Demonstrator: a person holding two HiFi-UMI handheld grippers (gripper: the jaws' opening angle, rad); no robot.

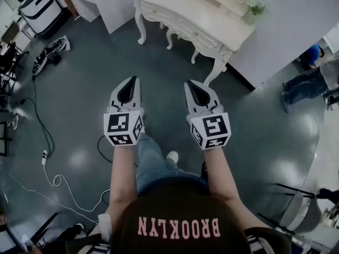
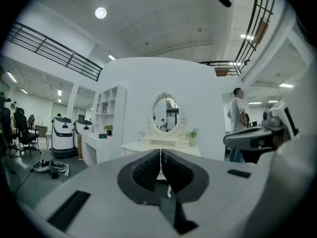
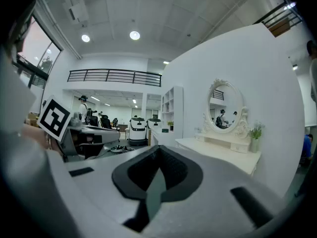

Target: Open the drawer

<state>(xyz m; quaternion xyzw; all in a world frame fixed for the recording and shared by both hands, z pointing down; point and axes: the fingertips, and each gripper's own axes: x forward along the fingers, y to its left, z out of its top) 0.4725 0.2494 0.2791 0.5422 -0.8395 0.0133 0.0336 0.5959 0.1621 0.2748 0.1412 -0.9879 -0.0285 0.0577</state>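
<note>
A cream dressing table [image 1: 212, 15] with carved legs stands against a white wall, ahead of me across the floor. Its drawers [image 1: 186, 29] run along the front edge and look closed. My left gripper [image 1: 132, 81] and right gripper [image 1: 189, 84] are held side by side over the grey floor, well short of the table. Both are shut with nothing between the jaws. The table [image 2: 161, 146] with its oval mirror [image 2: 166, 114] lies straight ahead of the left gripper [image 2: 160, 153]. From the right gripper [image 3: 158, 150] the table [image 3: 223, 150] lies ahead to the right.
A small plant [image 1: 256, 5] stands on the table's right end. White cabinets [image 1: 114, 1] and service robots [image 1: 39, 7] are at the back left. Cables [image 1: 47, 157] trail over the floor on the left. A person [image 1: 304, 86] stands at the right, and a chair [image 1: 296, 208] is at the near right.
</note>
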